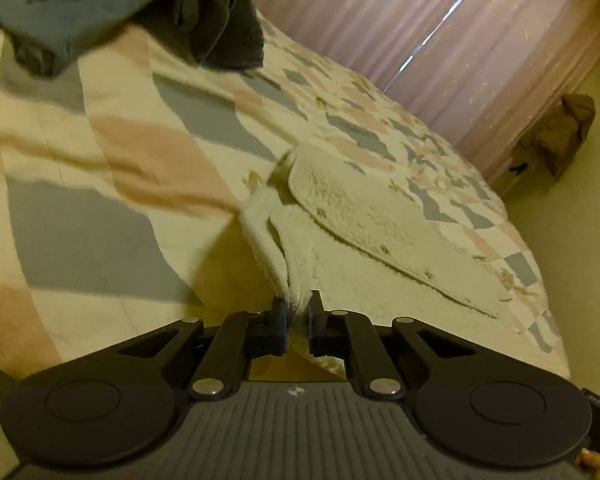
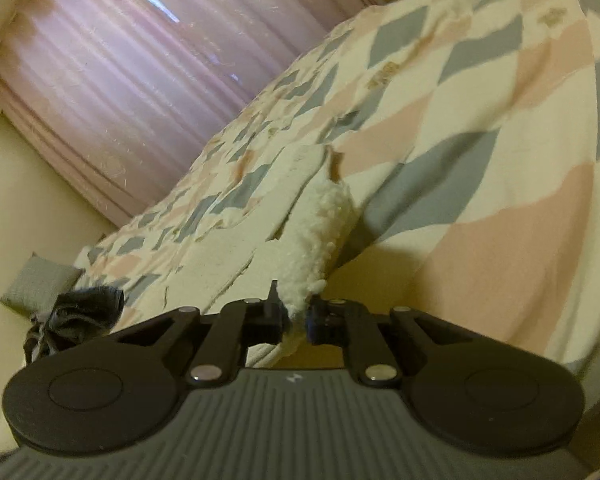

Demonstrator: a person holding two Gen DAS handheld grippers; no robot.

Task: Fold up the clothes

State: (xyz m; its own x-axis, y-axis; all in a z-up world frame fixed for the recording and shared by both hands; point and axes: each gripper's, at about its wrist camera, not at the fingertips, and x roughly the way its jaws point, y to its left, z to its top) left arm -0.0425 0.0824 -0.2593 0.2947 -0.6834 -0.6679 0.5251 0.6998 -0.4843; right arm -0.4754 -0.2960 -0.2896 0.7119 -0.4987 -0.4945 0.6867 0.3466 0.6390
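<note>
We look across a bed (image 1: 112,168) under a quilt of cream, pink and grey diamonds, with pink curtains (image 1: 400,20) behind it. In the left wrist view, a cream fleece garment (image 1: 380,232) lies on the bed on the side toward the curtains, one flap folded over the rest. The left tool (image 1: 298,316) is clenched on a bunched edge of this garment, which rises off the bed into its jaws. Farther along the bed, away from the curtains, a pile of dark grey and blue clothes (image 1: 140,16) sits on the quilt.

In the right wrist view, the same bed (image 2: 500,180) slopes up from the curtains (image 2: 120,80). The right tool (image 2: 298,316) is clenched on another part of the cream fleece garment (image 2: 316,232), a fluffy roll running from the jaws up to the bed. A dark crumpled cloth (image 2: 84,312) lies at the bed's edge near the curtains, beside a grey cushion (image 2: 36,284).
</note>
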